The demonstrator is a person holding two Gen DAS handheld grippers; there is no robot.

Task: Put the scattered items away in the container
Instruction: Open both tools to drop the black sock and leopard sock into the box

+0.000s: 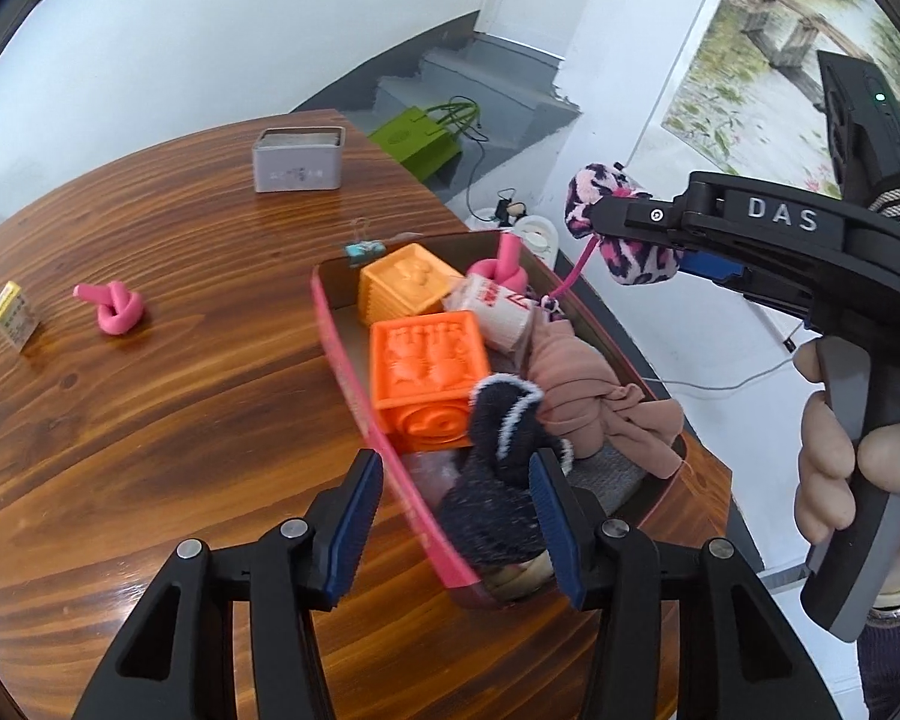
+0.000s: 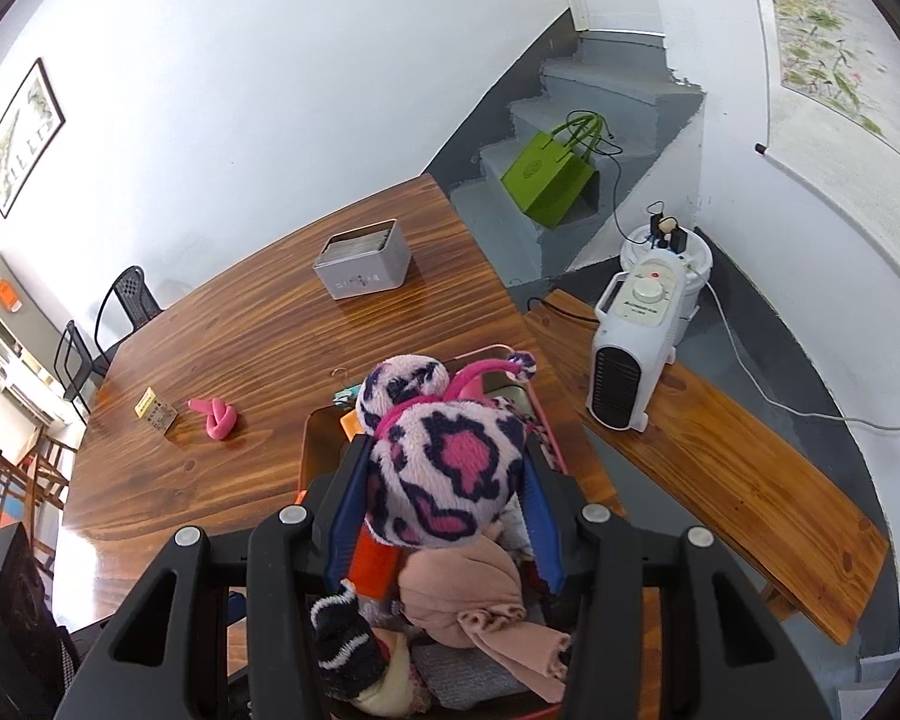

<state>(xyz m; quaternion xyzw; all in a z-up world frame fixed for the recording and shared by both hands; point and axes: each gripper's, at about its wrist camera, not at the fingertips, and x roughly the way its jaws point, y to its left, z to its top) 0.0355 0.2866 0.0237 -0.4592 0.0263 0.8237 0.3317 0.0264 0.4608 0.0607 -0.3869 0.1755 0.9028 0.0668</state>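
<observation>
The box at the table's edge holds orange blocks, socks and cloth. The right gripper pinches a leopard sock above it; the left gripper's fingers are spread around a dark sock.

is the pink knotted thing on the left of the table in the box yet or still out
Out. The pink knotted piece lies on the bare wooden table, well apart from the box, beside a small yellow carton. A similar pink knot already sits inside.

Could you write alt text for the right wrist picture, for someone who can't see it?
Two fingers grip a pink leopard-print plush toy above a box crammed with socks and cloths, on a wooden table with a pink knot lying loose.
</observation>
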